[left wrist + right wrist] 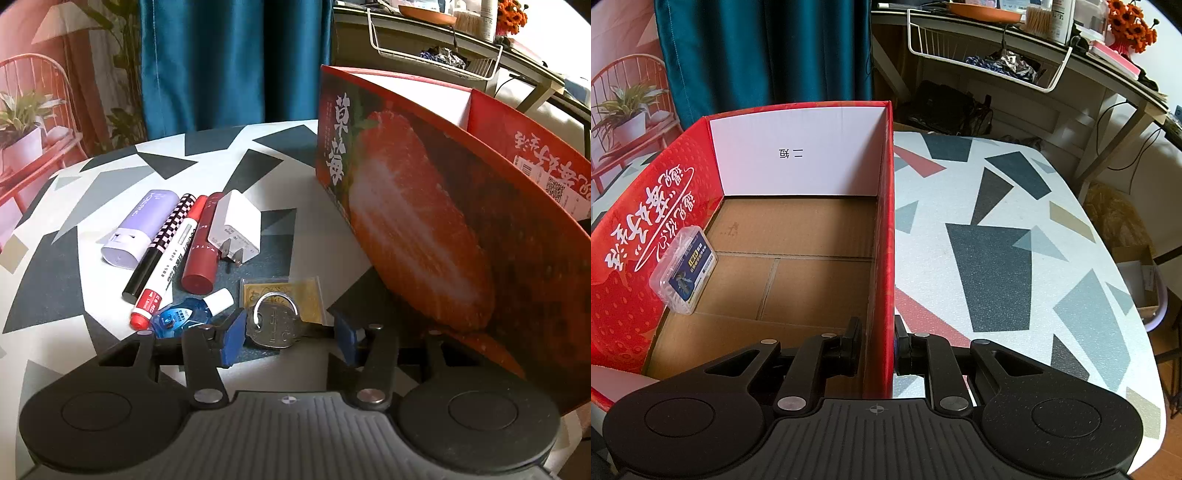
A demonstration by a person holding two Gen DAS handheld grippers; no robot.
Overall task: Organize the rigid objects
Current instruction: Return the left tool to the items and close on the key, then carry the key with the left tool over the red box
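Note:
In the left wrist view my left gripper (290,338) is open, its blue pads either side of a silver padlock (273,325) on the table. Beyond it lie a gold card packet (295,295), a blue correction tape (184,317), a red marker (170,258), a checkered pen (159,243), a dark red tube (203,247), a white charger plug (236,229) and a lilac case (140,225). The red strawberry box (424,221) stands to the right. In the right wrist view my right gripper (877,350) is shut on the box's right wall (884,258). A clear plastic case (683,269) leans inside.
The table (997,258) has a white cloth with grey, black and red shapes; its right edge curves away. A teal curtain (229,62) hangs behind. A desk with a white wire basket (990,59) stands at the back right.

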